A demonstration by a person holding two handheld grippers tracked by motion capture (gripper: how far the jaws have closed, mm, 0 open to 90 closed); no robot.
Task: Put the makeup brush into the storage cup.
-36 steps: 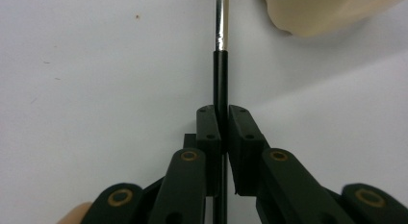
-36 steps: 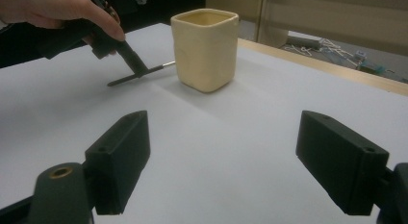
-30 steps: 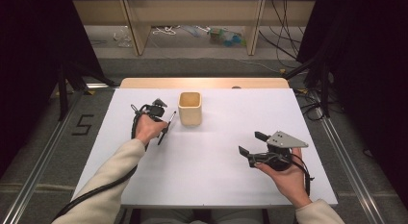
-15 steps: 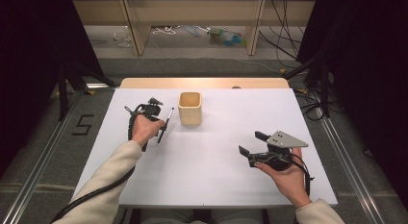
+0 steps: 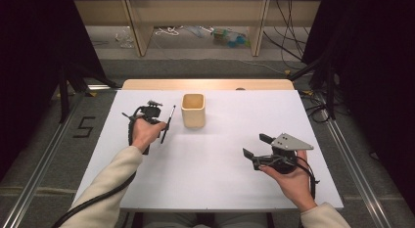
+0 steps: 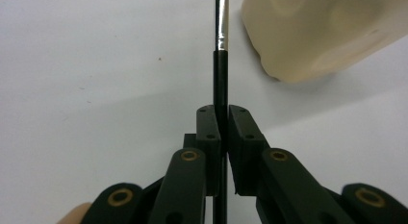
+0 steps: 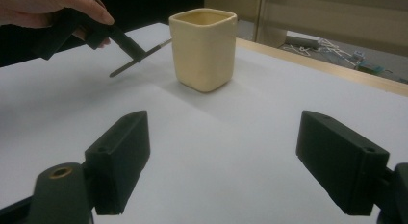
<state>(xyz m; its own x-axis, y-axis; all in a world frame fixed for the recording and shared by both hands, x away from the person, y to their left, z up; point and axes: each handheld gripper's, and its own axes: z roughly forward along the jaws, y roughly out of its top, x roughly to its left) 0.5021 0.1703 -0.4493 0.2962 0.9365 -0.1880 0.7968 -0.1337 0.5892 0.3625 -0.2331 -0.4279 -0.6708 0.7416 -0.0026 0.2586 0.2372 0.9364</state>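
White worktop (image 5: pixel 220 174) carries a cream cup (image 5: pixel 193 109) near its far edge, just right of the left hand-held gripper (image 6: pixel 221 119) clamped on a paintbrush (image 5: pixel 167 123) pointing far-edgeward; right hand-held gripper (image 7: pixel 223 161) gapes empty.

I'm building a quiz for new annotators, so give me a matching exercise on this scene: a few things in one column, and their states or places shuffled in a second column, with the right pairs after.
Column one:
1. left gripper
2. right gripper
3. cup
4. brush

Column two:
A. stands upright on the white table, mouth open to the top
B. fingers wide apart, nothing between them
C. thin and dark, held off the table beside the cup
D. fingers shut on a slim handle

Pairs: 1-D, 2-B, 3-A, 4-C
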